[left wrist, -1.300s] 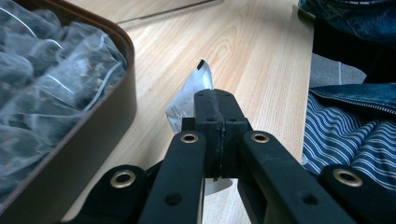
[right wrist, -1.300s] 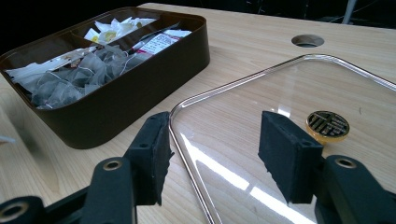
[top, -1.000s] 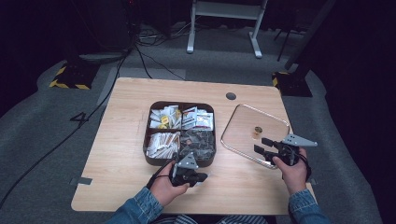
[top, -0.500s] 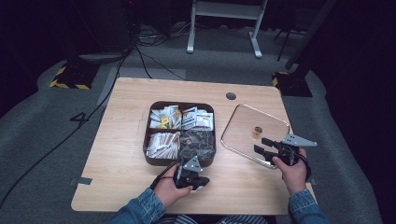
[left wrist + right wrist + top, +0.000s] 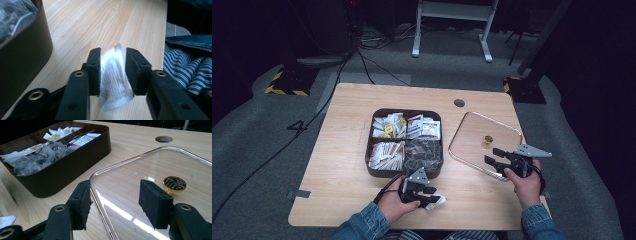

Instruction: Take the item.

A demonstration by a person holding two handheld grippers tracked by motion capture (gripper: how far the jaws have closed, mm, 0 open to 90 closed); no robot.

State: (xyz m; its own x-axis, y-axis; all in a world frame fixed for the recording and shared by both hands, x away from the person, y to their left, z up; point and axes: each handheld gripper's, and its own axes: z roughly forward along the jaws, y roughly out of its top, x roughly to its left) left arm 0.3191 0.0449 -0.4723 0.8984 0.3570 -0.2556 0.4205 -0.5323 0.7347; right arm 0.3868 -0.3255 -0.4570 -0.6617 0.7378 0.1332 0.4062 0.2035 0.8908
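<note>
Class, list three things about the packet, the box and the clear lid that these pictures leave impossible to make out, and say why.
1. The print on the white packet: blurred in the left gripper view.
2. Whether the left tool has fully let go of it: its jaws have just been opening, and the pads hide the packet's sides.
3. The labels on the sachets in the brown box: too small in the high view.
4. The near edge of the clear lid: cut off at the bottom of the right gripper view.
</note>
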